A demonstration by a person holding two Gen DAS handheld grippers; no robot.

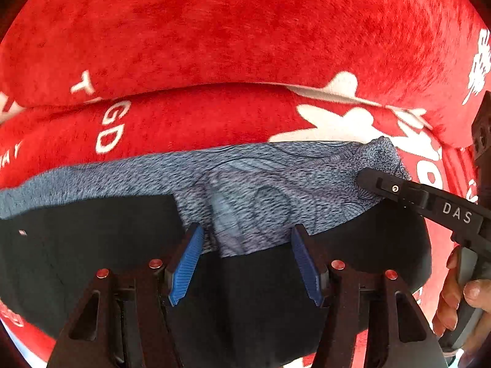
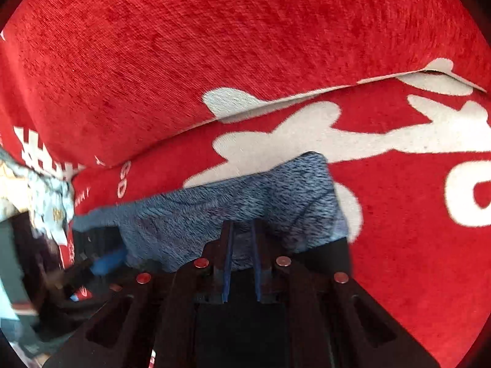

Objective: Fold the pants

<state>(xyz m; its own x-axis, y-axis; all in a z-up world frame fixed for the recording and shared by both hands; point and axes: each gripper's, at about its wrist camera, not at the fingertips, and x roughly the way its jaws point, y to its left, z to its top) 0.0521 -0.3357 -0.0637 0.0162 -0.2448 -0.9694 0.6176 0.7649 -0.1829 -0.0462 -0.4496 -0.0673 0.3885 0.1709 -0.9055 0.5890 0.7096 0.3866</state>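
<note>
The pants lie on a red blanket: a heathered blue-grey waistband part (image 1: 245,190) over a black part (image 1: 76,245). My left gripper (image 1: 247,239) is open, its blue pads (image 1: 187,263) either side of the waistband's lower edge, over the black cloth. My right gripper (image 2: 242,239) is shut on the blue-grey cloth (image 2: 245,196) near its right corner. In the left wrist view the right gripper's black finger (image 1: 399,188) presses into that corner. The left gripper shows blurred in the right wrist view (image 2: 104,257).
A red plush blanket with white lettering and figures (image 1: 245,30) covers the whole surface, with a raised fold (image 1: 214,89) running across behind the pants. A person's hand (image 1: 460,300) holds the right gripper's handle. Blurred clutter sits at the far left (image 2: 36,202).
</note>
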